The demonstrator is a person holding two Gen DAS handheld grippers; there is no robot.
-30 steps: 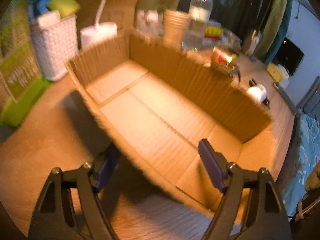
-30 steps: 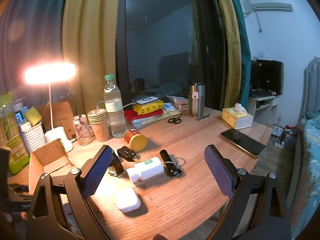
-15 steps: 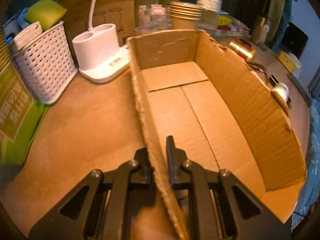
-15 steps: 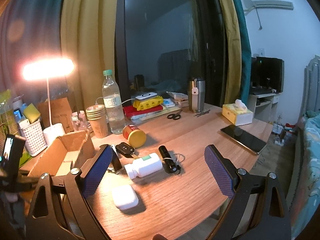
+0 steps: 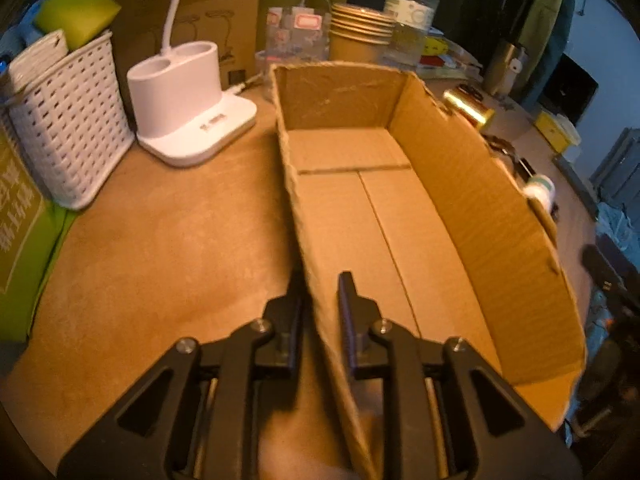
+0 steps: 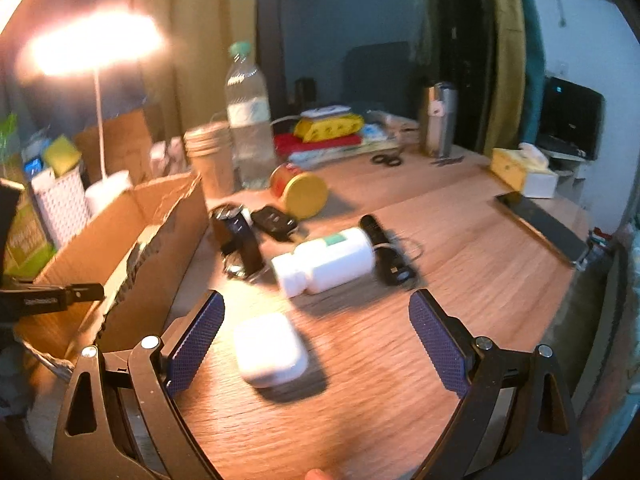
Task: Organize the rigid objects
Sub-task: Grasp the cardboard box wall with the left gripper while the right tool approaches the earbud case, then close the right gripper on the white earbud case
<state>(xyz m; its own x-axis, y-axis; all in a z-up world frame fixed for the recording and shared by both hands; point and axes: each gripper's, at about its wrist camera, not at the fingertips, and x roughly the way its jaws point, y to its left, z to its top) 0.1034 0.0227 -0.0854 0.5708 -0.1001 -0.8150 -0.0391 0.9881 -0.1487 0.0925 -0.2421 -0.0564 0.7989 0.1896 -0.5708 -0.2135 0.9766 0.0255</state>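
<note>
An open, empty cardboard box [image 5: 400, 216] lies on the wooden desk. My left gripper [image 5: 320, 280] is shut on the box's near left wall, one finger outside and one inside. My right gripper [image 6: 316, 304] is open, low over the desk just right of the box [image 6: 120, 220]. A white earbud case [image 6: 270, 350] lies between and just ahead of its fingers, nearer the left pad. Beyond it lie a white pill bottle [image 6: 326, 260], a black flashlight [image 6: 384, 248], a car key [image 6: 274, 220], a black watch [image 6: 240, 236] and a gold-lidded can [image 6: 300, 194].
A white basket [image 5: 68, 120] and a lamp base [image 5: 192, 120] stand left of the box, stacked paper cups [image 5: 360, 36] and a water bottle [image 6: 248, 120] behind it. A phone [image 6: 540, 224], a tissue box [image 6: 520, 168], scissors [image 6: 386, 159] and a steel tumbler [image 6: 438, 120] sit right.
My left gripper closed onto the box's wall and the box swung round lengthwise. My right gripper dropped toward the desk, bringing the earbud case close between its fingers.
</note>
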